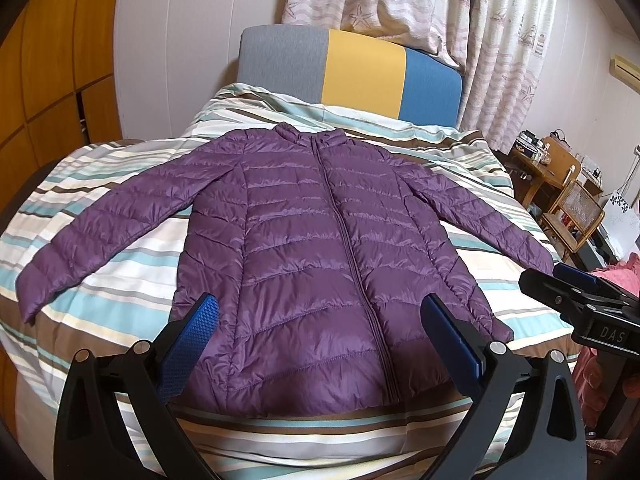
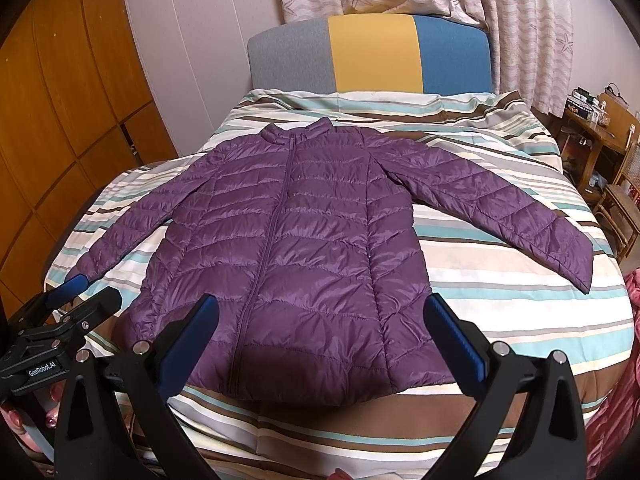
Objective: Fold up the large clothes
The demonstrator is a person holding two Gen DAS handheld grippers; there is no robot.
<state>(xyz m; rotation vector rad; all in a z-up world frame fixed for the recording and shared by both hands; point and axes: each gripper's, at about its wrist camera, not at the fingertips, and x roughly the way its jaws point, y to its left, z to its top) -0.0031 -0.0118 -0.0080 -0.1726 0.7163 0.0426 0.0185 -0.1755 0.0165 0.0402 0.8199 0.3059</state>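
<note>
A purple quilted puffer jacket (image 1: 312,240) lies flat and zipped on the striped bed cover (image 1: 120,252), collar toward the headboard, both sleeves spread outward. It also shows in the right wrist view (image 2: 288,248). My left gripper (image 1: 320,312) is open and empty, hovering above the jacket's hem. My right gripper (image 2: 320,312) is open and empty too, above the hem a little further right. The right gripper shows at the right edge of the left wrist view (image 1: 576,284). The left gripper shows at the lower left of the right wrist view (image 2: 68,300).
A grey, yellow and blue headboard (image 1: 352,72) stands at the far end of the bed under a patterned curtain (image 1: 420,4). Wooden cabinets (image 2: 60,120) line the left wall. A wooden desk and chair (image 1: 560,184) stand to the right, with pink fabric (image 1: 616,276) near the bed's right side.
</note>
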